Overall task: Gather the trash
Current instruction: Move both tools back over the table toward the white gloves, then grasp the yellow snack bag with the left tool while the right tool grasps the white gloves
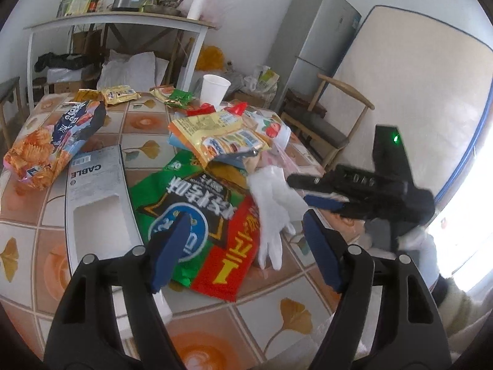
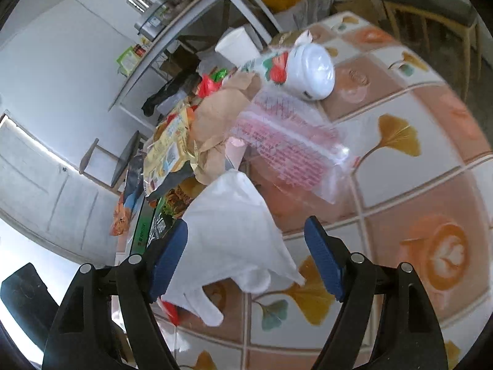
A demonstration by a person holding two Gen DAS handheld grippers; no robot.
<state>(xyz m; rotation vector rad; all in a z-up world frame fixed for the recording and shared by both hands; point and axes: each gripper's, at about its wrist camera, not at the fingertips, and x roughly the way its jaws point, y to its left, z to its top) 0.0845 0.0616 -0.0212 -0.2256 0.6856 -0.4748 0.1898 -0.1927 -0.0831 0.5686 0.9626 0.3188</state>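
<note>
Both tongs, left [image 1: 243, 249] and right [image 2: 246, 257], wide open, holding nothing; white glove [image 2: 234, 234] between right jaws; risk of snagging red wrapper [image 1: 231, 259] underneath.

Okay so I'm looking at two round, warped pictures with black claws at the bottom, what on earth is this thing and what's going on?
No robot here: a person carries a hand-held two-finger gripper in each hand, each with a fisheye camera looking along its blue-padded fingers. One picture is from the left gripper, the other from the right gripper, which also shows in the left view. Both stand open and hold nothing. On the tiled table lies trash: a green and red snack bag, a yellow wrapper, a white glove, a clear zip bag, a strawberry yogurt bottle, a paper cup and a grey cable box. The glove lies between the right gripper's fingers, unpinched.
</note>
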